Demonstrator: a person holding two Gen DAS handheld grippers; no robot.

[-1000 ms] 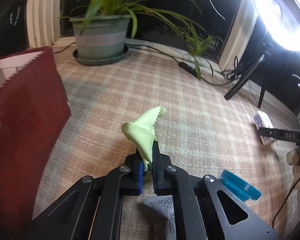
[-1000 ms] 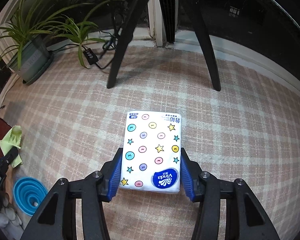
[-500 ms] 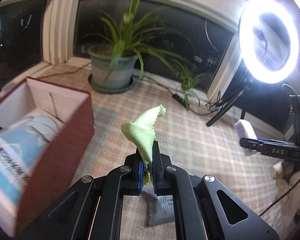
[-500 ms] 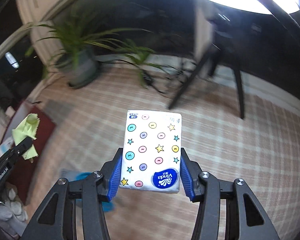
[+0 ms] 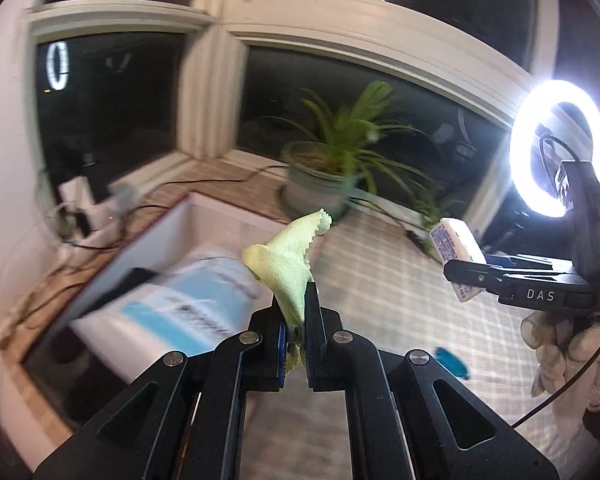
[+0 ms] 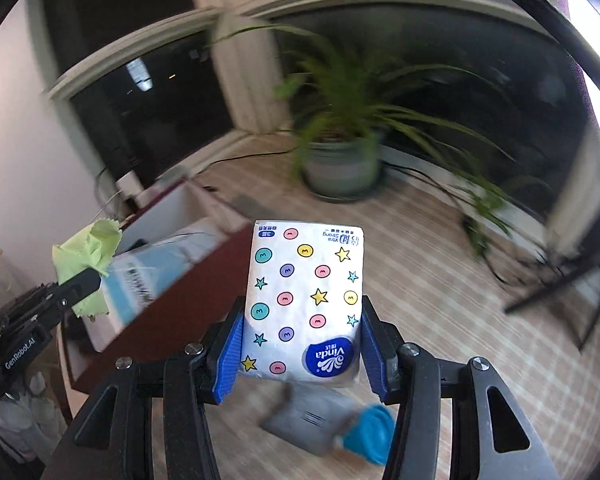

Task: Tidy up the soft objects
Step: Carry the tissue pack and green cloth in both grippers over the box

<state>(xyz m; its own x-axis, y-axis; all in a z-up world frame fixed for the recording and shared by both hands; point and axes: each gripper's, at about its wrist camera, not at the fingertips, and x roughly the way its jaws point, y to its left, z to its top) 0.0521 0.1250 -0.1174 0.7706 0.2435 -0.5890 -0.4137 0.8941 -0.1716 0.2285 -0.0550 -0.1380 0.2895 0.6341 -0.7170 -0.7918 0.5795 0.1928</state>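
2 grippers loaded | L gripper (image 5: 294, 334) jaws clamped on green cloth (image 5: 290, 262) | R gripper (image 6: 302, 354) jaws clamped on tissue pack (image 6: 304, 300) | both near red box (image 6: 188, 300) | risk: thin cloth pinch slips, drop lands outside box

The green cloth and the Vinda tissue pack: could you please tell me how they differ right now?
The green cloth is plain, crumpled and limp; the Vinda tissue pack is a flat white rectangle printed with coloured dots and stars. The left gripper pinches the cloth with jaws nearly together; the right gripper spans the pack with jaws wide apart. Both are held off the surface near the red box.
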